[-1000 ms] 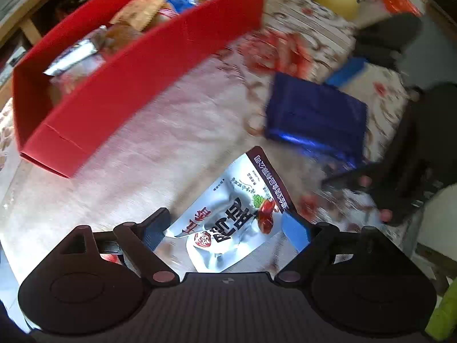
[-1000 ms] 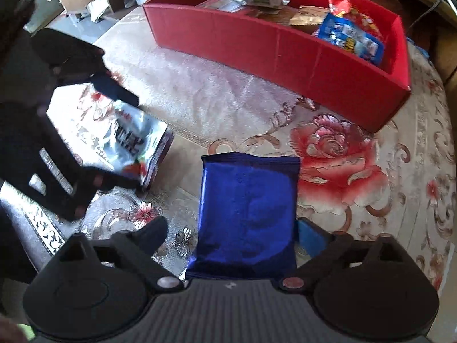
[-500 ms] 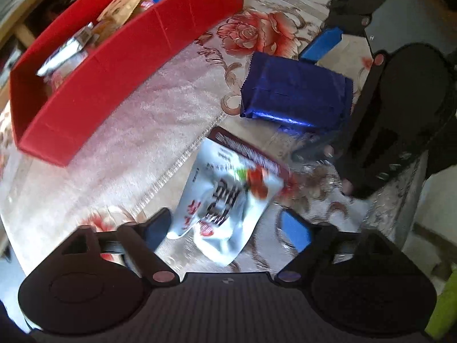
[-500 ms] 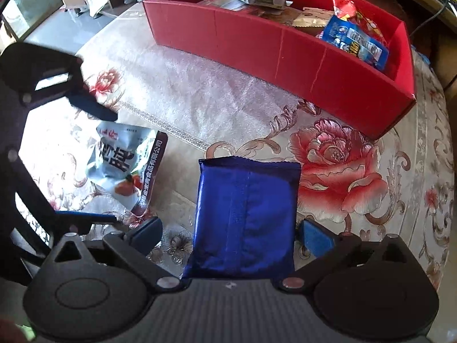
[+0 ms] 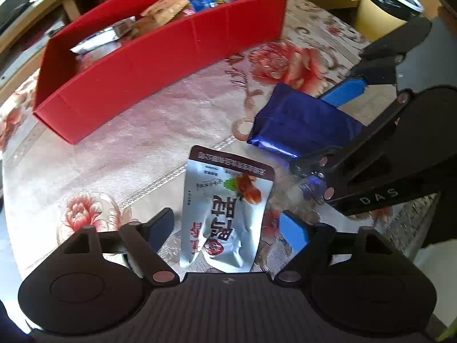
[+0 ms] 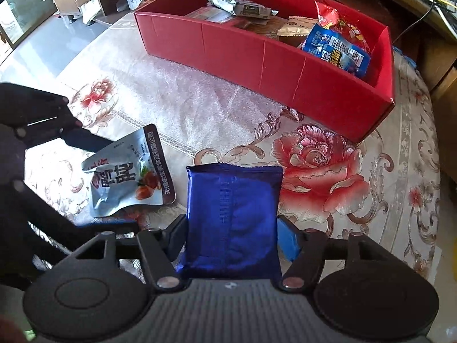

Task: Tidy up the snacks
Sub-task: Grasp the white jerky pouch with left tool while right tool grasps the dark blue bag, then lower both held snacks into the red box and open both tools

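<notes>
Both grippers straddled packets, jaws apart: left gripper [image 5: 227, 228] around the silver pouch [image 5: 225, 214], right gripper [image 6: 231, 235] around the blue packet [image 6: 232, 217], probably bound for the far red box [image 6: 257, 57].

The silver snack pouch [image 5: 228, 214], a second ago lifted and tilted between the left gripper [image 5: 227, 230] fingers, now lies flat on the tablecloth [image 5: 142, 154] between them, released.

"das" on right gripper [image 5: 337, 131]
</notes>
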The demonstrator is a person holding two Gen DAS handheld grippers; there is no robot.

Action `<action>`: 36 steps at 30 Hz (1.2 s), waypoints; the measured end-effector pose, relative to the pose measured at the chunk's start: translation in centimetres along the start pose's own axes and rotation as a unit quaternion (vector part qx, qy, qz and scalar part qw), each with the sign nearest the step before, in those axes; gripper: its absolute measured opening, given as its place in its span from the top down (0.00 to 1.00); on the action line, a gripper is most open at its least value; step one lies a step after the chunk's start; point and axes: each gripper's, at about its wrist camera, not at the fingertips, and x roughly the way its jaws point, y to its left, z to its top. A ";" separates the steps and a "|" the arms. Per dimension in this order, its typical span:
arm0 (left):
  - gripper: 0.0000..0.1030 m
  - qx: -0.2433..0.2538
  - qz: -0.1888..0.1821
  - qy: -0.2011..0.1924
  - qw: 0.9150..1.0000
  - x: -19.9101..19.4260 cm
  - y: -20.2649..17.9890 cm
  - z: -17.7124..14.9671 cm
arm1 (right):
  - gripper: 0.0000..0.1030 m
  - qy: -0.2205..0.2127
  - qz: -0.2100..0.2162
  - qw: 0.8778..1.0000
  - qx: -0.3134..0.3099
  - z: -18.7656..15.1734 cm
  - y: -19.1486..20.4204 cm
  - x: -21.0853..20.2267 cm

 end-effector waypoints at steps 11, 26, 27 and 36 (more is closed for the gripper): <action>0.43 -0.082 -0.010 -0.033 0.996 -1.8 1.3 -1.5 | 0.44 -0.004 -0.009 1.000 -0.007 -0.7 0.8 -0.4; 0.43 -0.171 -0.016 -0.121 0.978 -5.6 3.5 -0.2 | 0.44 -0.102 -0.024 0.993 0.054 0.2 0.1 -5.8; 0.43 -0.174 -0.017 -0.126 0.977 -5.8 3.5 -0.1 | 0.44 -0.108 -0.025 0.992 0.058 0.3 0.1 -6.1; 0.43 -0.199 0.004 -0.164 0.966 -7.2 4.5 1.7 | 0.44 -0.148 -0.047 0.985 0.077 2.2 -0.2 -7.7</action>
